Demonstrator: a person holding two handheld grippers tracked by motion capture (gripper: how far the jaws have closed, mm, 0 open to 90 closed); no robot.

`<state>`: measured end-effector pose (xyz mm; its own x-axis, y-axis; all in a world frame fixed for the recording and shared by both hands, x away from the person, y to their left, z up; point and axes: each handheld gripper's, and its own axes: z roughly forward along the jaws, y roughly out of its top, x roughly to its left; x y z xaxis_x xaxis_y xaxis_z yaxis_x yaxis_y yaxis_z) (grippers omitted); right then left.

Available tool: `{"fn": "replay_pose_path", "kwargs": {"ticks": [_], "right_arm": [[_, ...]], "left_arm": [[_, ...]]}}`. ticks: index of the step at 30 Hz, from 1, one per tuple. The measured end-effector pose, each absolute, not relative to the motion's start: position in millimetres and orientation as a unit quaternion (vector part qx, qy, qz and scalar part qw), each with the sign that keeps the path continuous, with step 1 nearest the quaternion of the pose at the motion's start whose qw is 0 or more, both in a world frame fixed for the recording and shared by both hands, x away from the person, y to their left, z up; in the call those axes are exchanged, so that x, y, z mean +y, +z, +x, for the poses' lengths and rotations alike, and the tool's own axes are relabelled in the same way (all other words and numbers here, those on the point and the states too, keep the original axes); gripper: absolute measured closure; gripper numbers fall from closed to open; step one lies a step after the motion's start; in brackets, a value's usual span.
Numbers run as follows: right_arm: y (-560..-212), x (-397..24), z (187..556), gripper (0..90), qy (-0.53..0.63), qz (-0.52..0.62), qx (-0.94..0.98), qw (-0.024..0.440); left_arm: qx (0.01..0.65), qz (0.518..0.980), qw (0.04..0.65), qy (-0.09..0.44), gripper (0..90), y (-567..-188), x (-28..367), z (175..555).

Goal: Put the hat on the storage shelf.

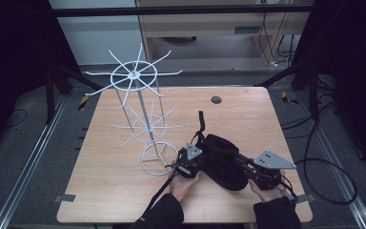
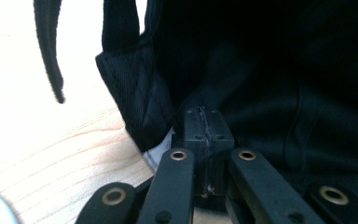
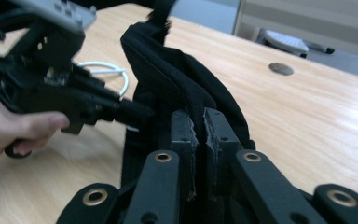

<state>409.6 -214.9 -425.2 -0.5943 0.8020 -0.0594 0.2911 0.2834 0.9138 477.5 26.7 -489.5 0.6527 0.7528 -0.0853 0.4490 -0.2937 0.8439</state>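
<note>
Together 2 grippers, left gripper (image 1: 189, 160), right gripper (image 1: 262, 172), fingers clamped on 1 black bag (image 1: 224, 160), 1 wire rack (image 1: 140, 107)

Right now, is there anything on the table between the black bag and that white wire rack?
Nothing visible lies between them. The black bag, pinched by both the left hand-held gripper and the right hand-held gripper, sits just right of the white wire rack, whose base ring is beside the left one. Bare wooden table surrounds it.
</note>
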Motion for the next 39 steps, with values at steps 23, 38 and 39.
{"fn": "replay_pose_path", "kwargs": {"ticks": [23, 38, 39], "right_arm": [[-429, -207, 406, 83.9, 0.463, 0.361, 0.758, 0.284], [-432, -205, 404, 83.9, 0.471, 0.344, 0.764, 0.277], [-432, -204, 404, 83.9, 0.47, 0.342, 0.765, 0.276]], "left_arm": [[0.384, 0.746, 0.521, 0.159, 42.3, -419, 29, 432], [0.431, 0.725, 0.522, 0.125, 24.8, -410, 16, 459], [0.433, 0.722, 0.527, 0.12, 24.8, -409, 16, 459]]}}
